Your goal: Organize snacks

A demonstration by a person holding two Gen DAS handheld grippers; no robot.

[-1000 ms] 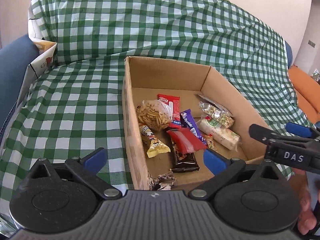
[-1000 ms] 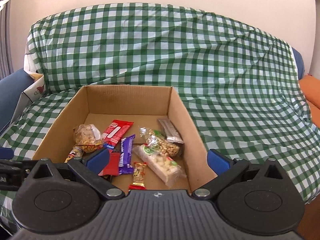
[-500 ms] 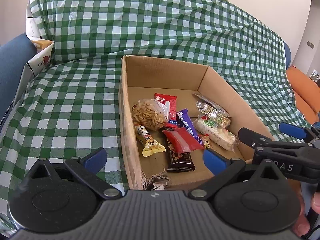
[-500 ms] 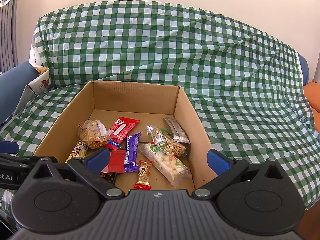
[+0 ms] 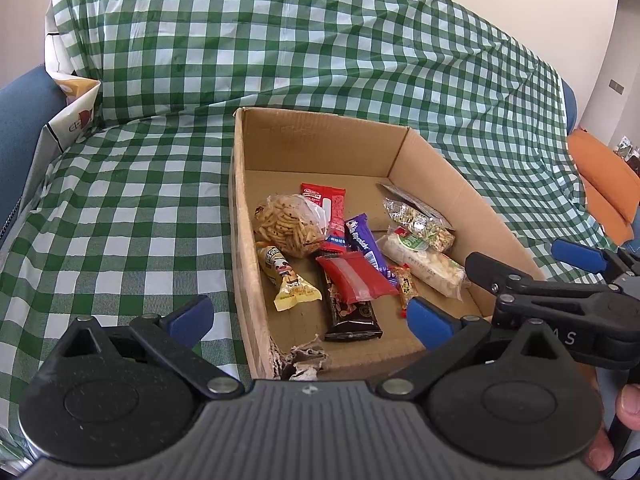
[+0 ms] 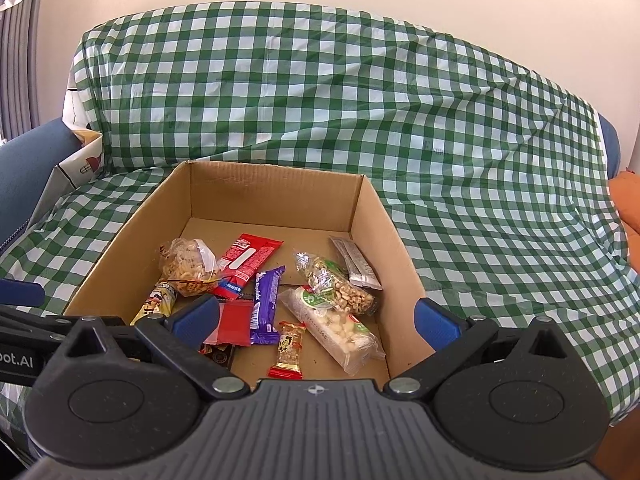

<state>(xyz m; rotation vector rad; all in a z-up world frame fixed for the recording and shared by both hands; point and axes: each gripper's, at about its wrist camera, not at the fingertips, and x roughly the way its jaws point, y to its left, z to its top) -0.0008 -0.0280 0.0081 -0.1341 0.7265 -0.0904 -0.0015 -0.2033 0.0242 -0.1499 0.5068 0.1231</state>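
- An open brown cardboard box (image 6: pixel 276 196) sits at centre frame on a sofa draped in a green-and-white checked cloth (image 6: pixel 440 140).
- Inside lie the snacks: a clear bag of fried sticks (image 5: pixel 288 224), a long red wrapper (image 6: pixel 248 264), a purple chocolate bar (image 6: pixel 266 304), a clear pack of peanuts (image 6: pixel 340 290) and a pale rice-cracker bar (image 6: pixel 336 332).
- The left gripper (image 5: pixel 310 316), lower frame, stands wide open, empty, over the box's near-left corner.
- The right gripper (image 6: pixel 316 314) is likewise spread wide and empty, above the box's near edge.
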